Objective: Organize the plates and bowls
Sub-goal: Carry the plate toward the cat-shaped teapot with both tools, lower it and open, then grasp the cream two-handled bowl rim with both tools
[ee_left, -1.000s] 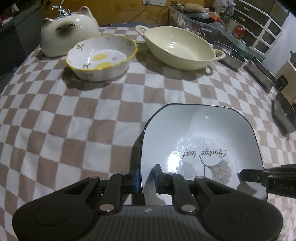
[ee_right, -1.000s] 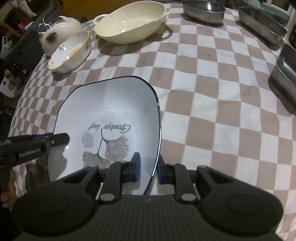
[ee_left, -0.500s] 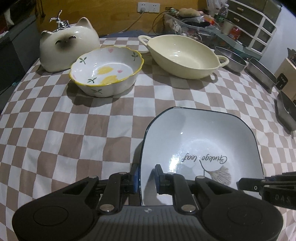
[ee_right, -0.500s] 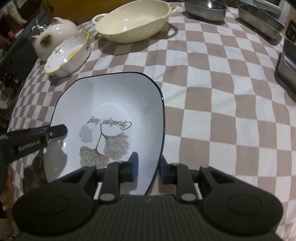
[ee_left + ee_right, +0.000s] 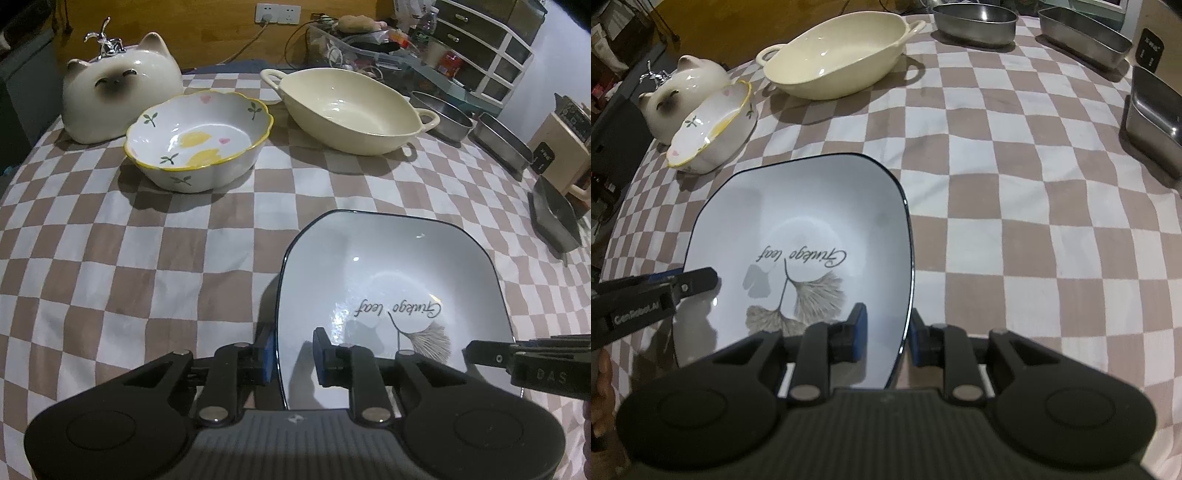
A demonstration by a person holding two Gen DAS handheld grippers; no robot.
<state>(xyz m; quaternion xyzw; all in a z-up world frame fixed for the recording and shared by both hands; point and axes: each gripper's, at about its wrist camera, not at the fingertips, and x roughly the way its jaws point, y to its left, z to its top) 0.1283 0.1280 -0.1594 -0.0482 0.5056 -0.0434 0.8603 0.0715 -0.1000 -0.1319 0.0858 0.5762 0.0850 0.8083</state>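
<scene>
Left tool [image 5: 291, 354]: jaws opening, astride the plate [image 5: 391, 295] left rim, gap showing at the pads.
Right tool [image 5: 884, 334]: astride the right rim, pads also off it; I read both as released.
Plate: flat on the bench [image 5: 147, 258], near edge.
My step: I would back both tools straight off without nudging it.
Materials: glazed square plate, dark rim, slippery; scalloped bowl [image 5: 199, 140]; cream dish [image 5: 351, 110]; soft checked cloth.

on the square white plate [image 5: 812, 229] we read "ginkgo leaf" in black script, upside down to both cameras. the left gripper [image 5: 698, 280] bore "genrobot.ai" in white letters. the right gripper [image 5: 484, 352] showed only "das"; the rest was cut off.
</scene>
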